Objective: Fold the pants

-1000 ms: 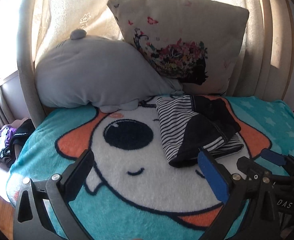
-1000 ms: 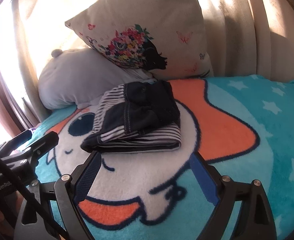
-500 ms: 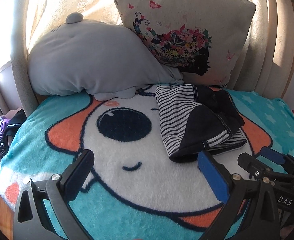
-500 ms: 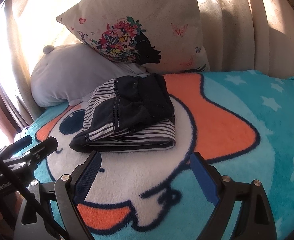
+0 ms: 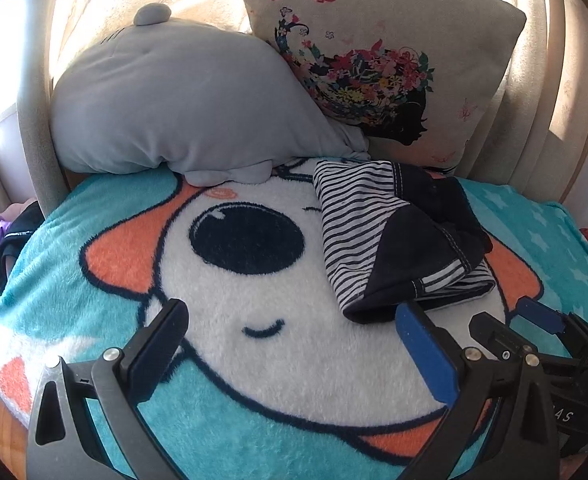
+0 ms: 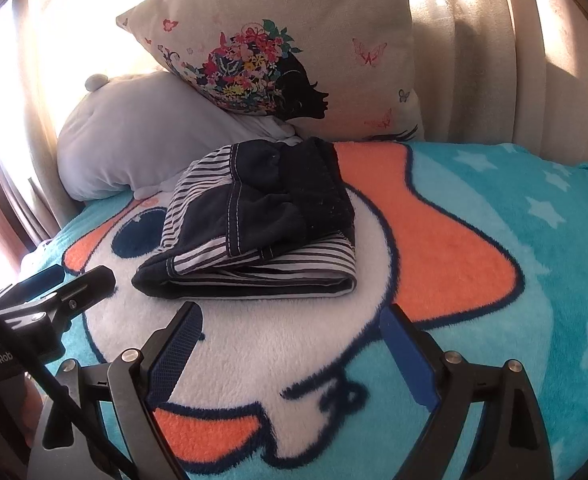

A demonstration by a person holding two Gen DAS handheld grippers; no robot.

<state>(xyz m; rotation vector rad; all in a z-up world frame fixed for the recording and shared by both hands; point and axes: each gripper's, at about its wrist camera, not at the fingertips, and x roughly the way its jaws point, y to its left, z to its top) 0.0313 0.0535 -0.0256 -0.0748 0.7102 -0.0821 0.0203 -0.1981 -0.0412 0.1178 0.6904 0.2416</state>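
A bed is being covered by a turquoise fleece blanket (image 5: 106, 216) printed with a white, orange-eared cartoon dog and pale stars, and sunlit cream curtains (image 6: 478, 40) are hanging behind it. Against the head end a cream pillow (image 5: 394, 20) with a flowered silhouette print is being propped upright, leaning over a grey plush cushion (image 5: 174, 108) that is lying just beside it. A heap of dark and purple clothing (image 5: 2, 240) is being glimpsed past the bed's left edge. The pants (image 6: 262, 216), dark navy with a black-and-white striped lining, are lying folded into a compact bundle on the dog's white face, close below the two pillows. The left gripper (image 5: 290, 344) is being held low over the blanket, near the bundle's front corner but apart from it, with its jaws spread wide and nothing between them. The right gripper (image 6: 290, 344) is being held just in front of the folded bundle, likewise not touching it, its blue-padded jaws wide apart and empty. Each gripper is being seen at the edge of the other's view, side by side.
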